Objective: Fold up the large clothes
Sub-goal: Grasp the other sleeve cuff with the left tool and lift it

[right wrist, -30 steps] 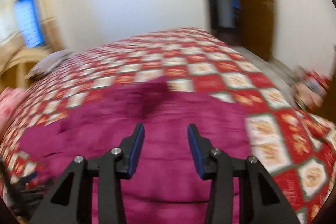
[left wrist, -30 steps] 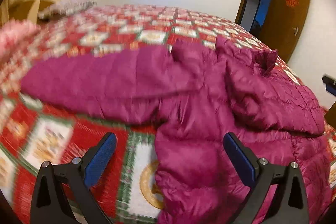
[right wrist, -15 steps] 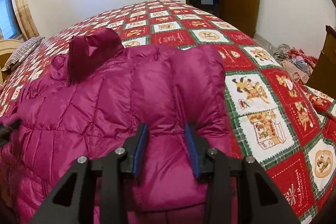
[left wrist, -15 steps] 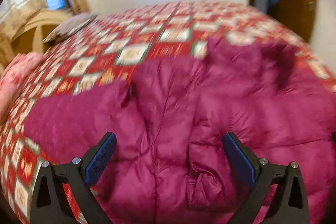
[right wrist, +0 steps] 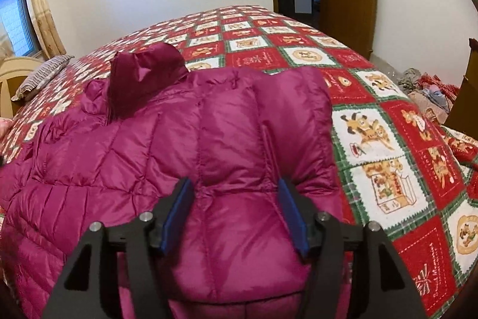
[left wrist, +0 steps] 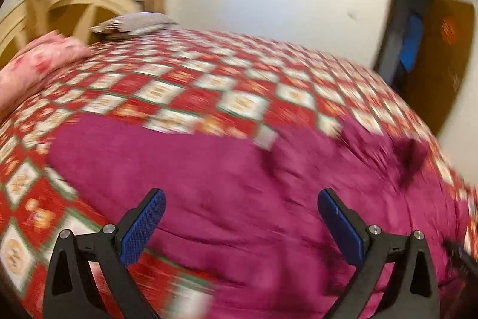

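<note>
the left wrist view is smeared with motion blur: the jacket (left wrist: 227,187) shows no quilting and the bedspread (left wrist: 209,85) pattern is unreadable. in the right wrist view the jacket's near hem runs off the bottom edge, behind the right gripper (right wrist: 236,214).

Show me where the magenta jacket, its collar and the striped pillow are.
magenta jacket (right wrist: 227,139): right wrist view, on the quilted folded sleeve.
collar (right wrist: 143,79): right wrist view, on its raised darker flap.
striped pillow (right wrist: 41,75): right wrist view, on its top face.
</note>
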Available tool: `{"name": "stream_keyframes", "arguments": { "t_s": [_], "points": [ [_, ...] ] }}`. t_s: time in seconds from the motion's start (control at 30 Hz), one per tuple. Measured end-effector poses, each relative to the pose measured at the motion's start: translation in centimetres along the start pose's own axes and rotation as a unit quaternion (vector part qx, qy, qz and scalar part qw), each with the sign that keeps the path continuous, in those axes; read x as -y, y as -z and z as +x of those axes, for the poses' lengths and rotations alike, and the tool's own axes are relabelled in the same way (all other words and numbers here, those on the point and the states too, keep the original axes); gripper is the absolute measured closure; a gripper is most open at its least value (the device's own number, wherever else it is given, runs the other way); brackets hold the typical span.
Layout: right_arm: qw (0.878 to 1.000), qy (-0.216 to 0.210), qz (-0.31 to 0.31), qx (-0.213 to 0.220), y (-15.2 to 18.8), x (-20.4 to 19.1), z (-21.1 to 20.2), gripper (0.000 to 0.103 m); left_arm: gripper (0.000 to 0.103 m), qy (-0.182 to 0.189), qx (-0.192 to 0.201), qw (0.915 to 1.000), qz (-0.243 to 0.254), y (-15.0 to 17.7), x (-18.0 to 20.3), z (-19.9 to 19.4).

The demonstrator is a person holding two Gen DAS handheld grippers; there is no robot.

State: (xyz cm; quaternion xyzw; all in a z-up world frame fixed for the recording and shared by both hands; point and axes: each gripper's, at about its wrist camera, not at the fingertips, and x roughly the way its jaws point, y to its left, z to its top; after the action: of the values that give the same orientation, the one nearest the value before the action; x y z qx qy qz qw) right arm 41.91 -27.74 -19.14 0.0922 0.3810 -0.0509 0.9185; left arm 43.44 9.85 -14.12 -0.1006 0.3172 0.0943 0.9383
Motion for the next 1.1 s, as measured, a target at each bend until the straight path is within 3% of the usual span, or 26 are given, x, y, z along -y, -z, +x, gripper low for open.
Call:
{"name": "stream_keyframes", "arguments": {
  "t_s": [0.1,0.13,0.2,0.3,0.4,0.53,0.63,0.73,0.77,0.8,0.83,1.0,1.1],
  "points": [
    [1.000,0.006,-0.005,-0.001,0.0,-0.3,0.1,0.040,0.001,-0.072,0.010,0.9960,-0.053,-2.2,-6.8,0.4],
    [1.000,0.008,-0.008,-0.001,0.0,-0.4,0.1,0.039,0.001,-0.112,0.001,0.9899,-0.086,-2.9,-10.0,1.2],
    [1.000,0.012,-0.012,-0.002,0.1,-0.6,0.1,0.039,0.001,-0.151,-0.022,0.9775,-0.146,-3.4,-14.7,2.8],
    [1.000,0.016,-0.016,-0.003,0.1,-0.8,0.2,0.038,0.001,-0.148,-0.061,0.9582,-0.237,-2.9,-20.2,5.4],
    [1.000,0.020,-0.020,-0.004,0.1,-1.0,0.3,0.037,0.001,-0.125,-0.072,0.9513,-0.272,-2.0,-22.0,7.0],
    [0.999,0.026,-0.024,-0.005,0.2,-1.1,0.4,0.037,0.002,-0.139,-0.050,0.9601,-0.237,-1.6,-20.9,7.8],
    [0.999,0.027,-0.025,-0.005,0.2,-1.1,0.4,0.037,0.019,-0.163,-0.053,0.9586,-0.228,-1.4,-20.9,8.4],
    [0.999,0.027,-0.025,-0.005,0.2,-1.1,0.4,0.037,0.059,-0.179,-0.044,0.9546,-0.234,-1.4,-21.9,7.6],
    [0.999,0.027,-0.025,-0.005,0.2,-1.1,0.4,0.037,0.091,-0.166,-0.037,0.9568,-0.236,-1.4,-22.2,7.4],
    [0.999,0.026,-0.025,-0.005,0.2,-1.1,0.4,0.037,0.093,-0.128,-0.032,0.9614,-0.242,-1.4,-22.6,7.3],
    [0.999,0.025,-0.024,-0.005,0.2,-1.1,0.4,0.037,0.094,-0.111,-0.035,0.9627,-0.244,-1.5,-22.8,7.2],
    [1.000,0.022,-0.021,-0.004,0.2,-1.0,0.4,0.037,0.095,-0.094,-0.001,0.9668,-0.237,-2.5,-21.7,5.2],
    [1.000,0.019,-0.019,-0.003,0.2,-0.9,0.4,0.037,0.095,-0.074,0.030,0.9742,-0.211,-3.8,-19.4,3.2]
  ]
}}
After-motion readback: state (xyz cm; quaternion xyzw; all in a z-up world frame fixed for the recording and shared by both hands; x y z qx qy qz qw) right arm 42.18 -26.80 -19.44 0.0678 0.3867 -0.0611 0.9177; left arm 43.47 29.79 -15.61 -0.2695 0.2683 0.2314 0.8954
